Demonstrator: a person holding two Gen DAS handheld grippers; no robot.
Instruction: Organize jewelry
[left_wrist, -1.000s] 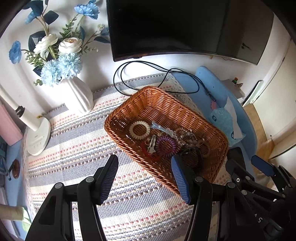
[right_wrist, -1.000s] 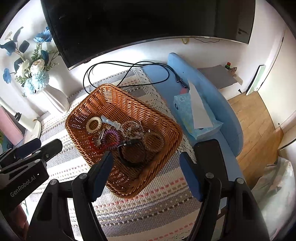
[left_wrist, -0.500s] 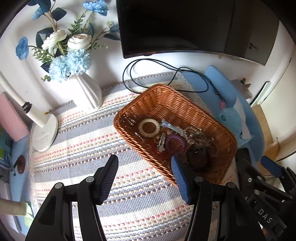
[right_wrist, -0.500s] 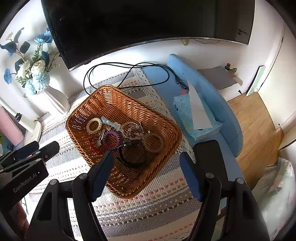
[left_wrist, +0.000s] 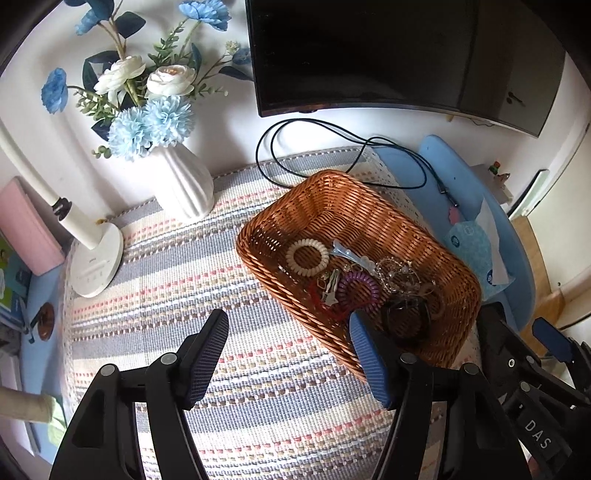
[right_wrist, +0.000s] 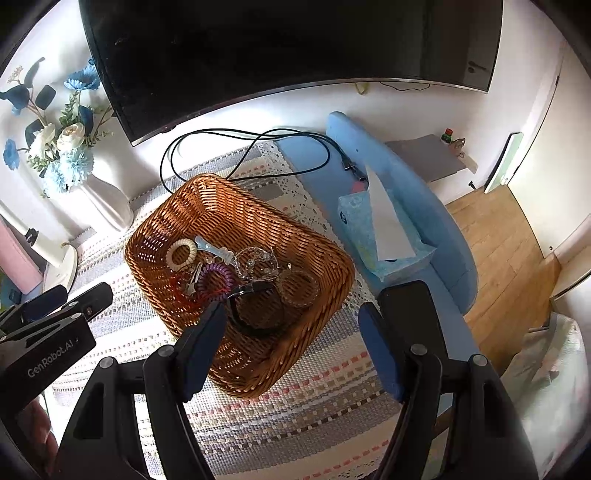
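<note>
A brown wicker basket (left_wrist: 325, 192) (right_wrist: 207, 199) sits on a striped mat. In it lie a cream coil hair tie (left_wrist: 307, 256) (right_wrist: 181, 252), a light-blue clip (left_wrist: 349, 254) (right_wrist: 214, 250), a purple coil tie (left_wrist: 358, 291) (right_wrist: 216, 277), a red cord with a metal clip (left_wrist: 325, 291), tangled silver chains (left_wrist: 397, 273) (right_wrist: 256, 262), a clear bangle (right_wrist: 298, 288) and a black band (left_wrist: 406, 317) (right_wrist: 258, 314). My left gripper (left_wrist: 288, 334) is open and empty above the mat, left of the basket's near corner. My right gripper (right_wrist: 293, 325) is open and empty over the basket's near edge.
A white vase of blue and white flowers (left_wrist: 183, 181) and a white lamp base (left_wrist: 94, 254) stand at the back left. A dark monitor (left_wrist: 388, 55) hangs behind, with a black cable (left_wrist: 332, 129) looping under it. A blue tissue box (right_wrist: 384, 236) and a black phone (right_wrist: 410, 306) lie on the right.
The left gripper has drawn to the left and back, so the basket sits further right in its view. The right gripper has barely moved. Both stay open.
</note>
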